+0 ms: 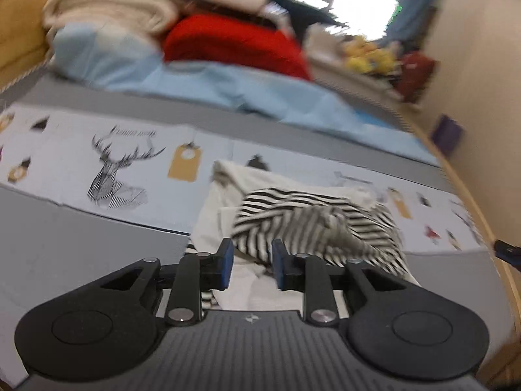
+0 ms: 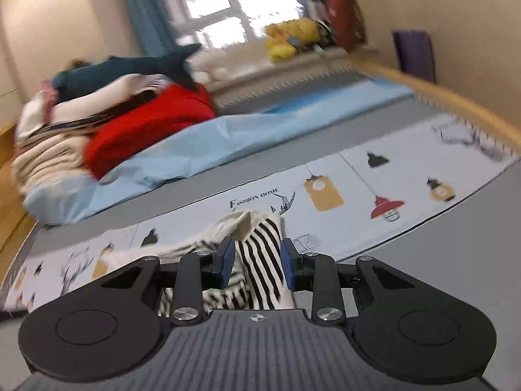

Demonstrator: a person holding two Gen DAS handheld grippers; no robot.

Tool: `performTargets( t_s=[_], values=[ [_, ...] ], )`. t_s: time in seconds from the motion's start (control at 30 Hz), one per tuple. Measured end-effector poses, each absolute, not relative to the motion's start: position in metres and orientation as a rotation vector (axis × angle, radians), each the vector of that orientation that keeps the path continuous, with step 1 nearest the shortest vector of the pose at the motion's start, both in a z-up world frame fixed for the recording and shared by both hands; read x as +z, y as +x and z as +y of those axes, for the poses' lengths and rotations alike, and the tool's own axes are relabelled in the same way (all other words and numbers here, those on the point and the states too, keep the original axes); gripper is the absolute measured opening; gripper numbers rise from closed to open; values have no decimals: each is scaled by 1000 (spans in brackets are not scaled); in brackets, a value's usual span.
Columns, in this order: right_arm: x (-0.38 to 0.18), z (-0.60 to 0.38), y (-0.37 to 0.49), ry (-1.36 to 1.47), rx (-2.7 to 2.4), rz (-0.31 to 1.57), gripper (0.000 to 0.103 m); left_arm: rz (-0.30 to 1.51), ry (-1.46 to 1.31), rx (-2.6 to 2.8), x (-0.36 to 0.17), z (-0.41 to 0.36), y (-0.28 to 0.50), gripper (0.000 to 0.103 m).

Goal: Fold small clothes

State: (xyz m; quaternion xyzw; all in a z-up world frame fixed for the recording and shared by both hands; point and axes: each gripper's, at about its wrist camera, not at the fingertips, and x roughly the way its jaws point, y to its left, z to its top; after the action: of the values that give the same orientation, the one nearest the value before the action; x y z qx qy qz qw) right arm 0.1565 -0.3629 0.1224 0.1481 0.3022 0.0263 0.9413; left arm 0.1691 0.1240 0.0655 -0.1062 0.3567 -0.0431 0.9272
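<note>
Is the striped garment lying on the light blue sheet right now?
No, the striped garment lies on the printed mat, with a grey strip between it and the light blue sheet farther back.

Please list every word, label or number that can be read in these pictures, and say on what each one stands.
"FASHION HOME": printed on the pale patterned bed sheet with lamp drawings, right wrist view.
Small script above the line-drawn deer head on the same sheet, left wrist view: too blurred to read.
Nothing else readable.
</note>
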Motion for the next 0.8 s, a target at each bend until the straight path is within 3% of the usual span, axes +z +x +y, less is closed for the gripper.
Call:
performTargets(
  t_s=[0.07,0.37,0.63,0.8],
  values=[
    [118,-371,124,281,62,618,32,696,-174,-124,69,117,138,42],
    [94,-371,37,239,66,562,33,643,-216,-167,47,121,78,40],
    [67,-383,45,236,47,724,33,845,-421,-134,17,151,104,40],
    [43,-384,58,253,60,863,33,1063,-547,-76,-23,166,122,48]
  ],
)
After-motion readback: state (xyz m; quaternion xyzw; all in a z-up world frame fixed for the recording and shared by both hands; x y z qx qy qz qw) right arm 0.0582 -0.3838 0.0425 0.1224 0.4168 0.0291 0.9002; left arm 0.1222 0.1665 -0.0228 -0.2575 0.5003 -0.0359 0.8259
